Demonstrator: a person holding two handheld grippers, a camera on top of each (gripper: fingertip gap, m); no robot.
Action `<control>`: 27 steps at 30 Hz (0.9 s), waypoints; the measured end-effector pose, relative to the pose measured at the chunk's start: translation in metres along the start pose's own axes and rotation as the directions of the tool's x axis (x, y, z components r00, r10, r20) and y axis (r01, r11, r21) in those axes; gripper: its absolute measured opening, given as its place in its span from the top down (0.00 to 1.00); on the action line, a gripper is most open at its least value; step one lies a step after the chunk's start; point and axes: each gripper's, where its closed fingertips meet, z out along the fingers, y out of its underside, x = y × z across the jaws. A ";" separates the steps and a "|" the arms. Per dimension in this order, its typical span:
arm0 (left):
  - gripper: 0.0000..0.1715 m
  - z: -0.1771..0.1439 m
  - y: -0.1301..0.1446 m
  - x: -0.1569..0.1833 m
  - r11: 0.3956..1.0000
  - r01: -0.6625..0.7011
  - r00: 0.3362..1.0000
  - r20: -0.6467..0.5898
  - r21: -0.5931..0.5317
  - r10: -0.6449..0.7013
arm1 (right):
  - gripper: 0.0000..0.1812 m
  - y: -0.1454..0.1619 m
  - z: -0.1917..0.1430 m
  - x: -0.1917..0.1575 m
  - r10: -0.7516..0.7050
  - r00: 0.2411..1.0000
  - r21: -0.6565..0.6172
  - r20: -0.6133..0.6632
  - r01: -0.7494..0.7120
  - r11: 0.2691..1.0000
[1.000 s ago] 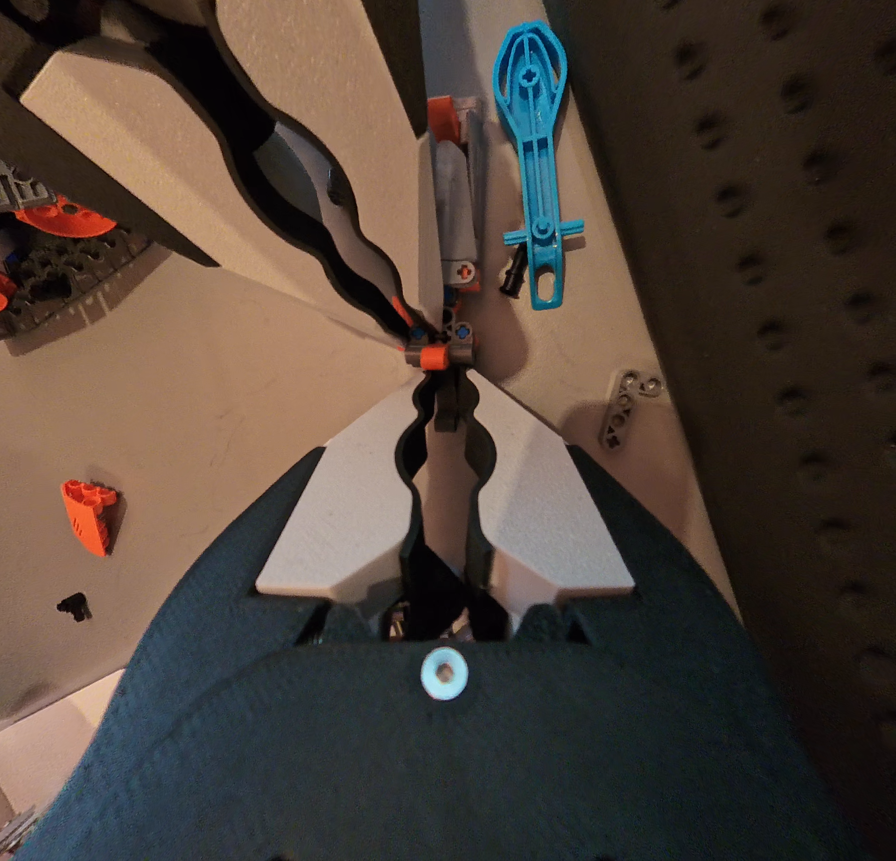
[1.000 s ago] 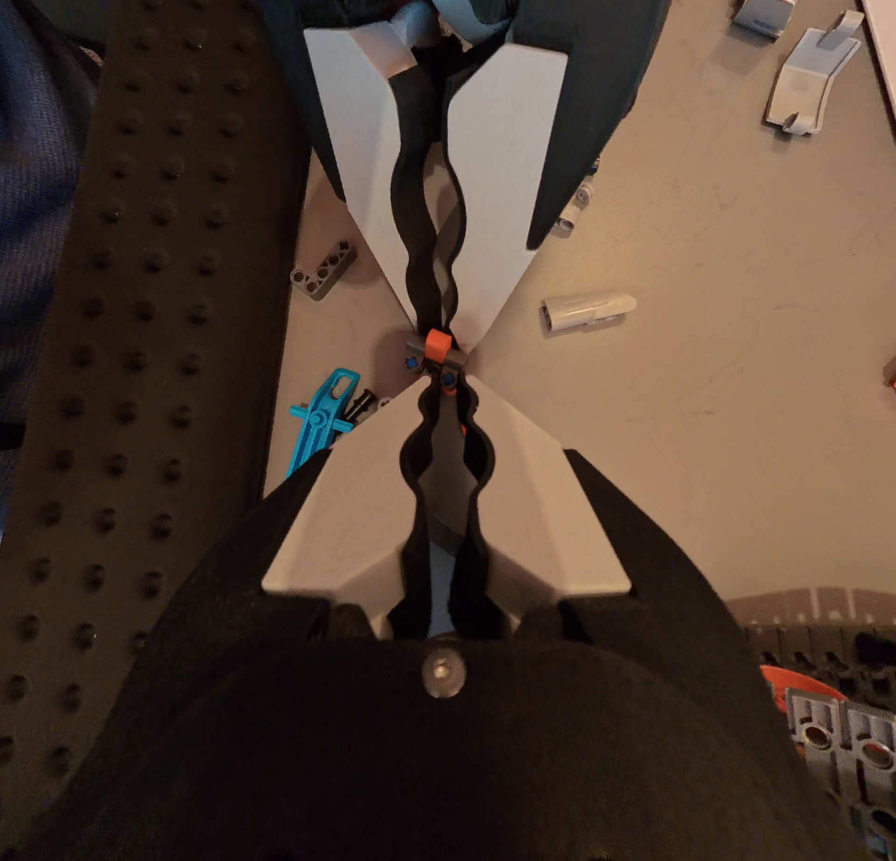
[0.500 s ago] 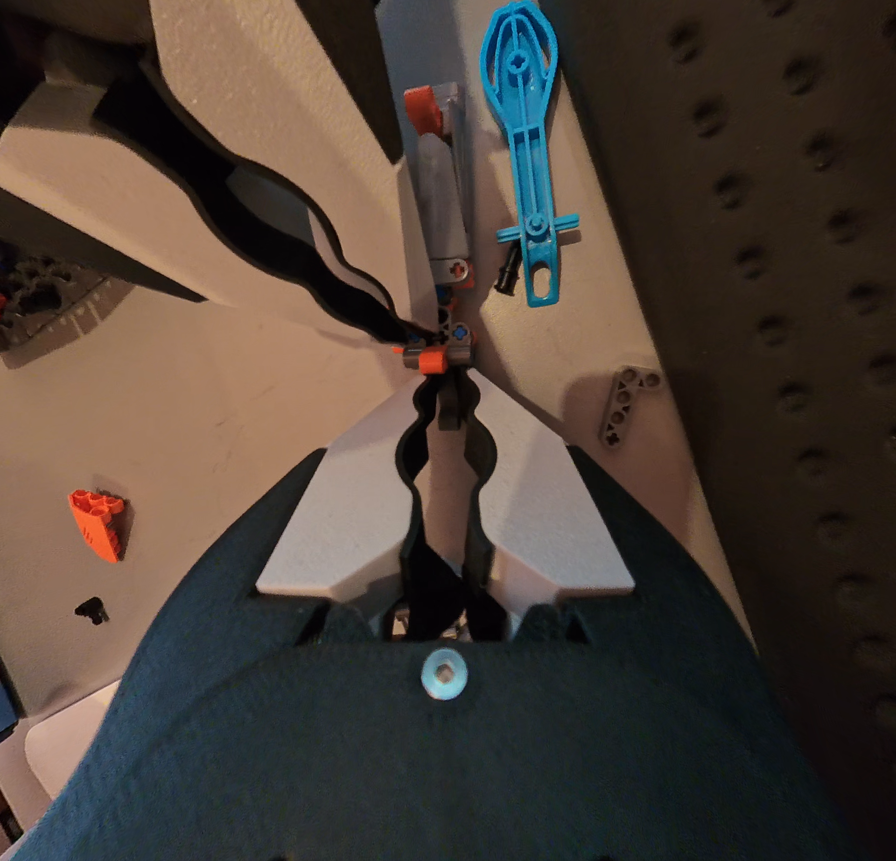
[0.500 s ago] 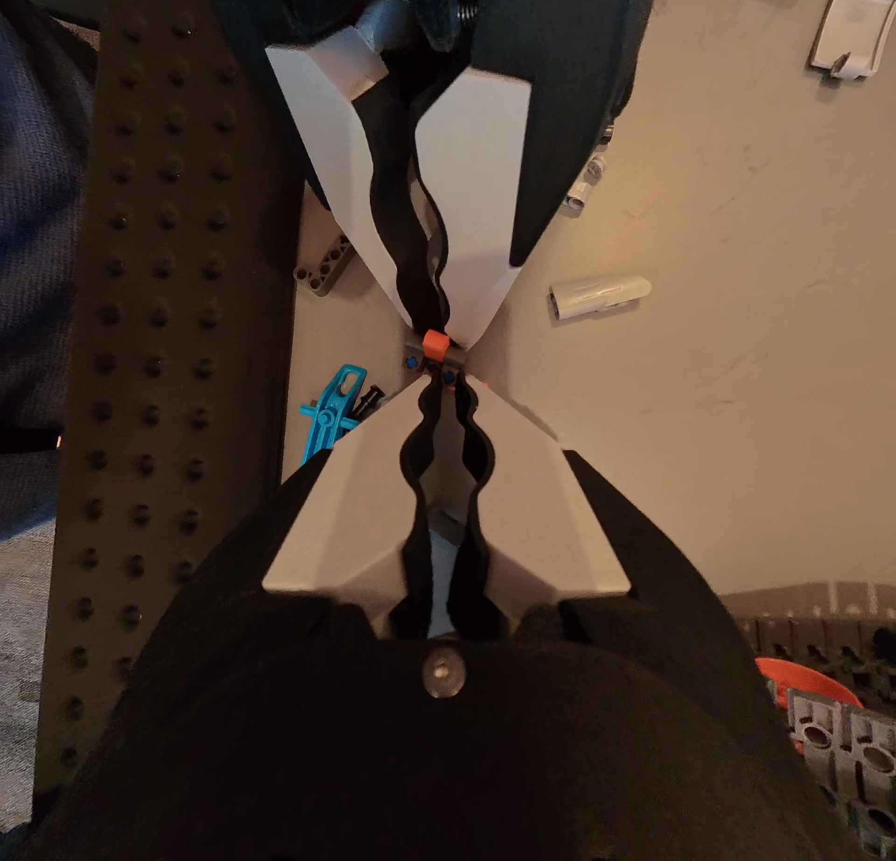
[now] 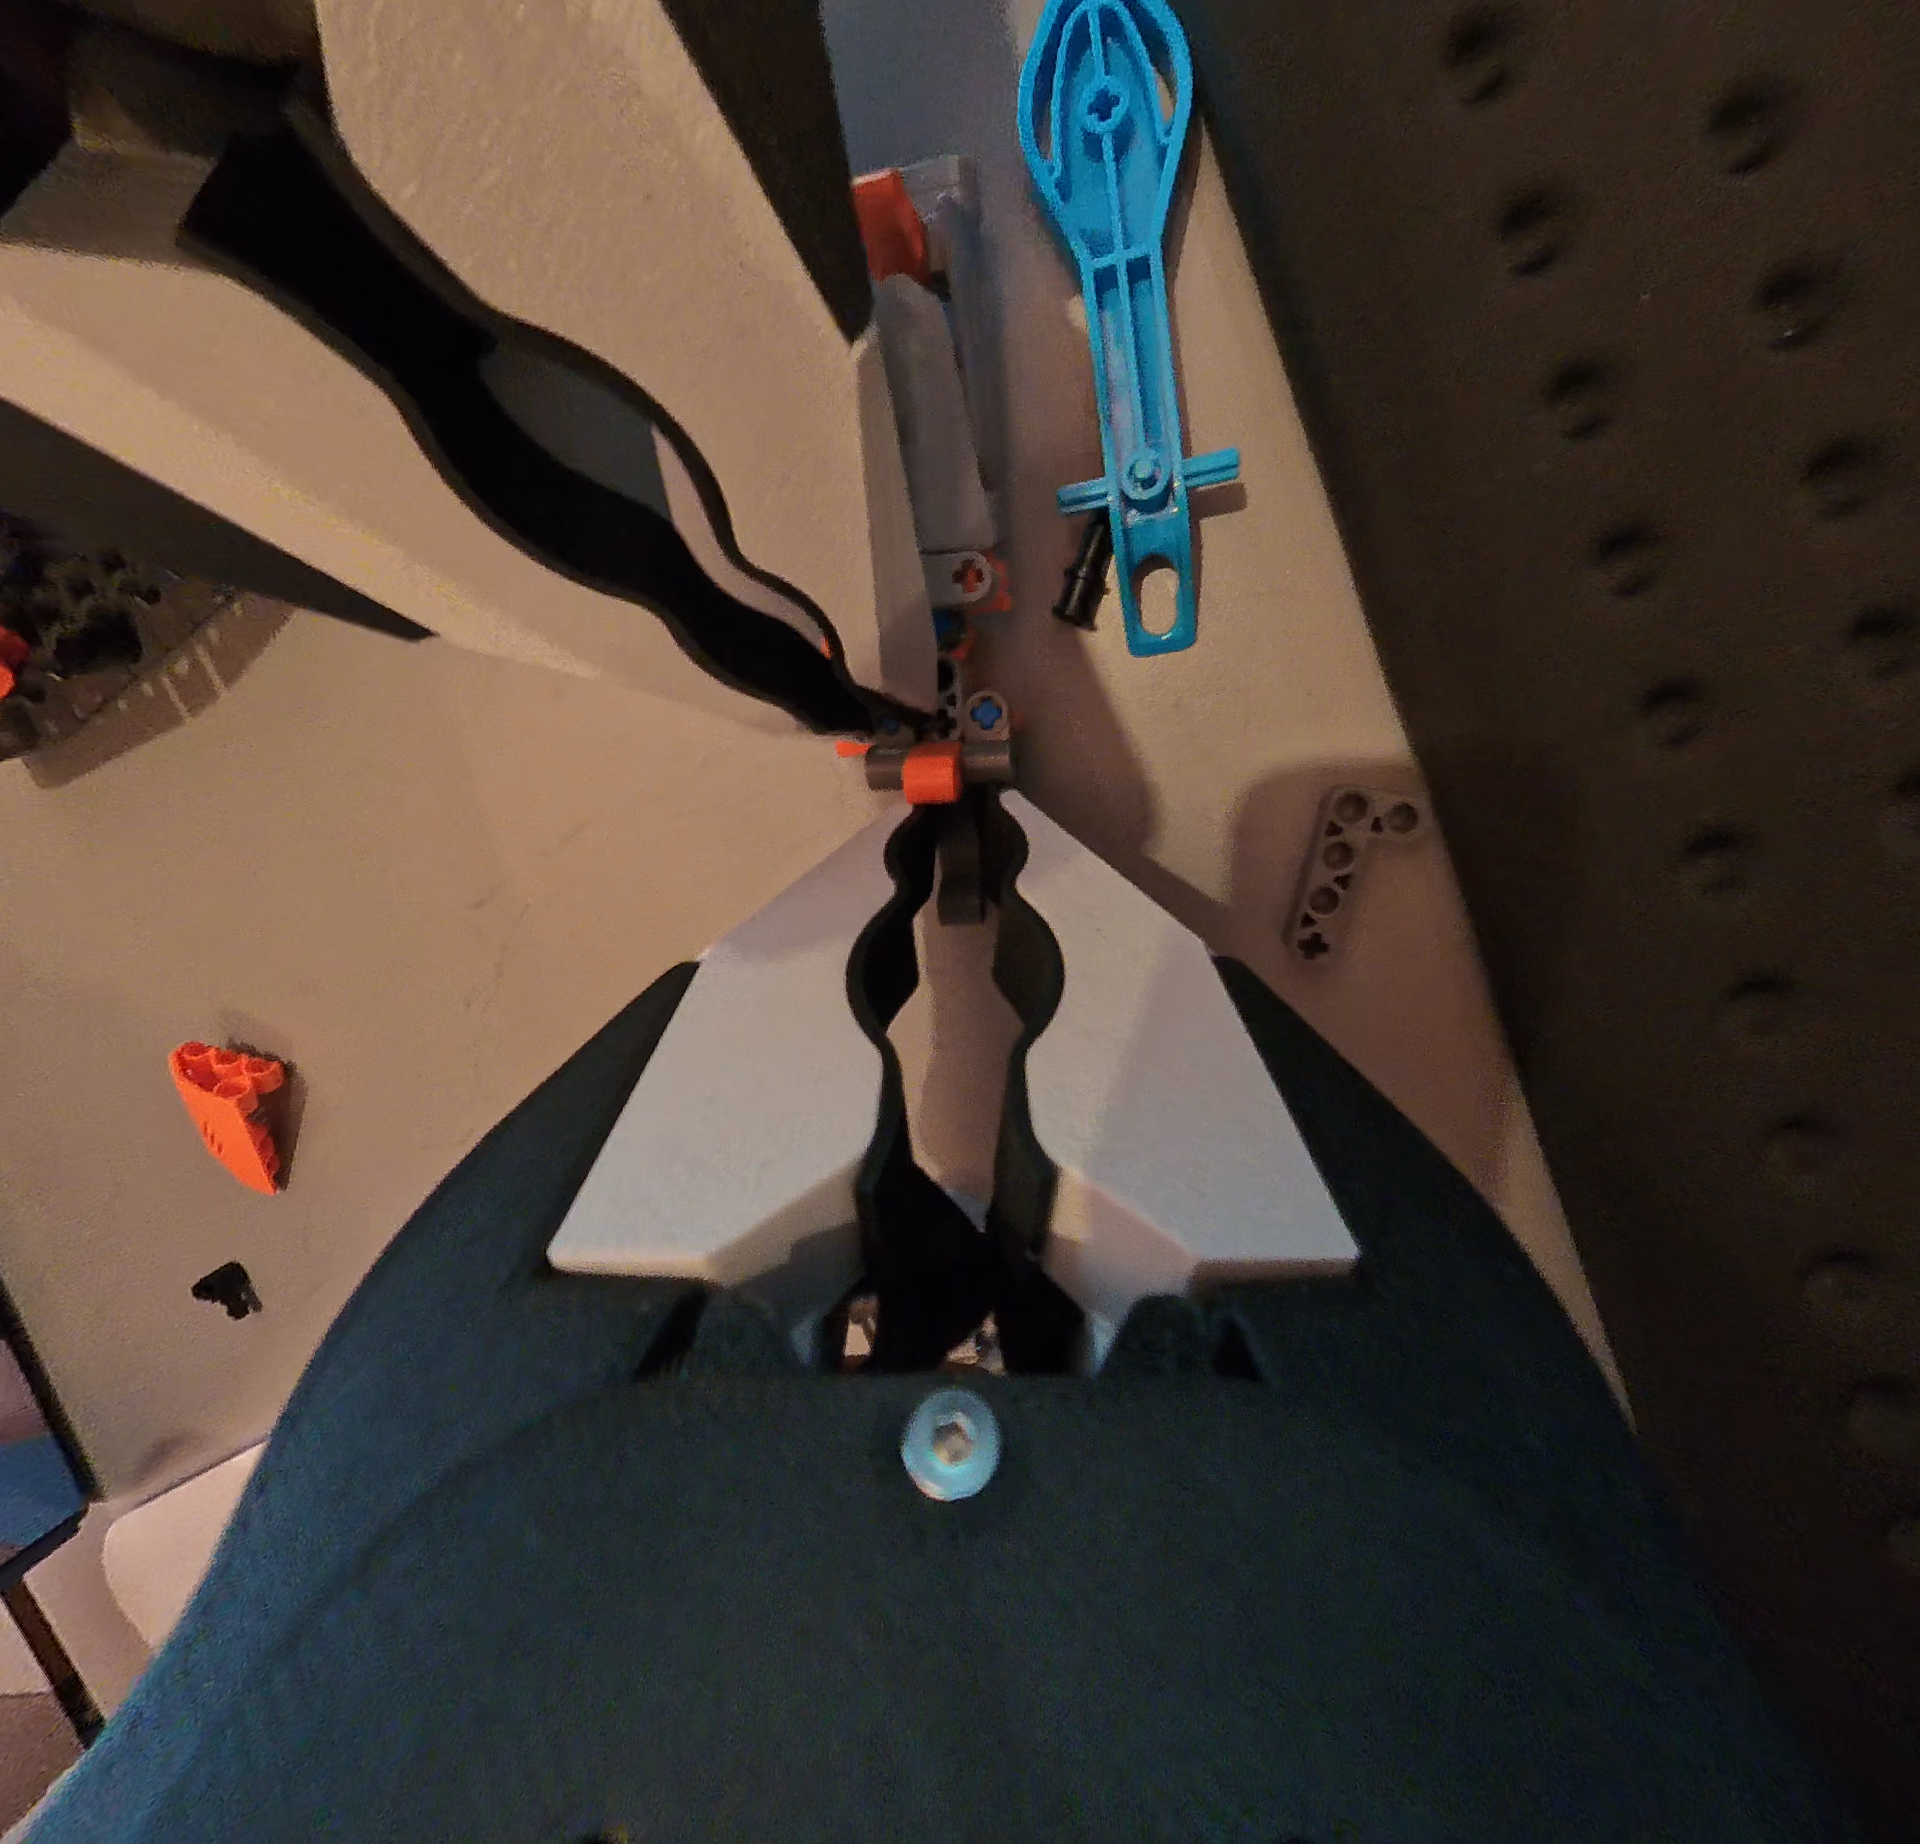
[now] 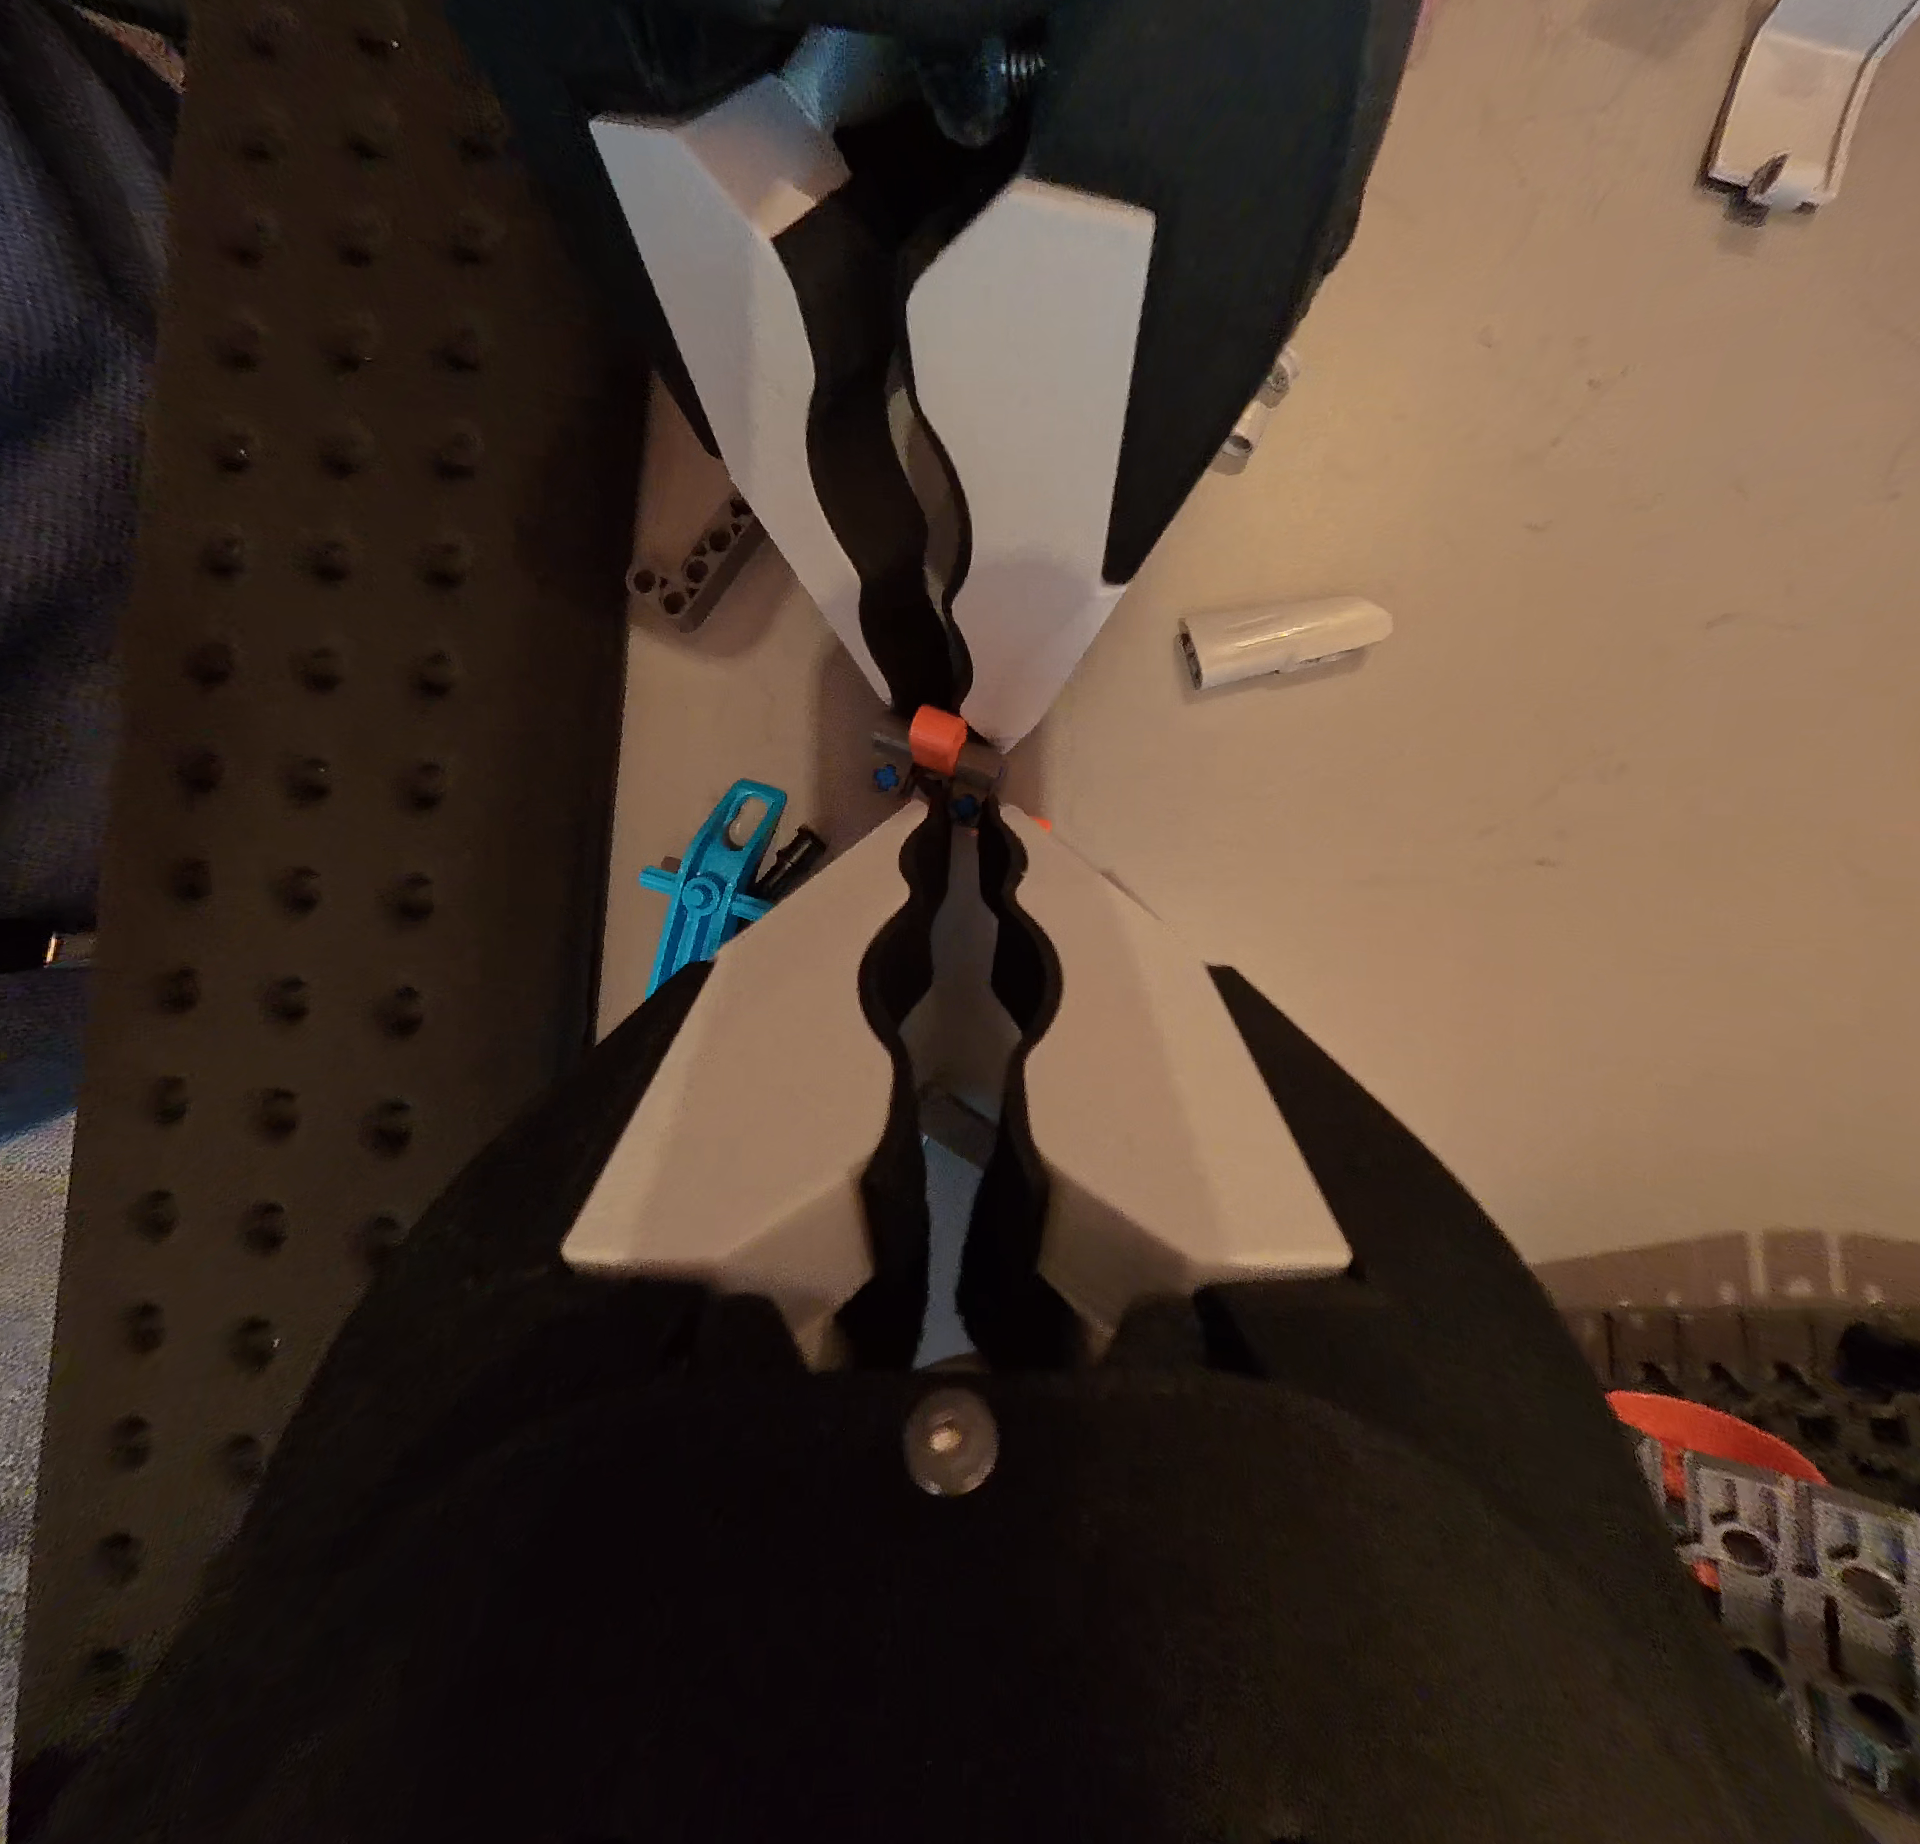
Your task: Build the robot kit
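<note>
Blue paddle piece [image 5: 1117, 267] and grey angled beam [image 5: 1345, 875] lie beside both grippers' pinched assembly [image 5: 940, 755]

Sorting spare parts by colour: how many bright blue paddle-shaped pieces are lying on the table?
1. The blue paddle piece lies on the table beside the dark studded mat, beyond the gripper tips. Others may be hidden.

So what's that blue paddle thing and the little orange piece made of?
Blue paddle: looks like hard moulded plastic, smooth with a slight sheen, with thin ribs and cut-out holes. Orange piece, pinched between both claws: probably the same glossy toy plastic, with crisp moulded edges.
</note>
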 end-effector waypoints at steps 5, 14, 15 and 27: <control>0.97 0.000 0.000 0.000 1.000 -0.006 1.000 -0.007 -0.023 0.006 | 0.98 0.000 0.000 0.000 0.026 1.000 0.001 0.010 -0.026 1.000; 0.96 0.001 0.001 0.001 0.998 0.052 0.996 -0.076 0.020 -0.050 | 0.98 0.000 0.000 -0.001 0.087 0.991 0.027 0.106 -0.090 0.996; 0.96 0.001 0.000 0.001 0.998 0.056 0.996 -0.077 0.027 -0.054 | 0.98 0.000 0.000 -0.001 0.085 0.991 0.047 0.102 -0.090 0.995; 0.96 0.005 -0.006 0.000 0.998 0.063 0.995 -0.082 0.024 -0.061 | 1.00 0.004 -0.007 0.001 0.082 0.996 0.059 0.036 -0.084 0.995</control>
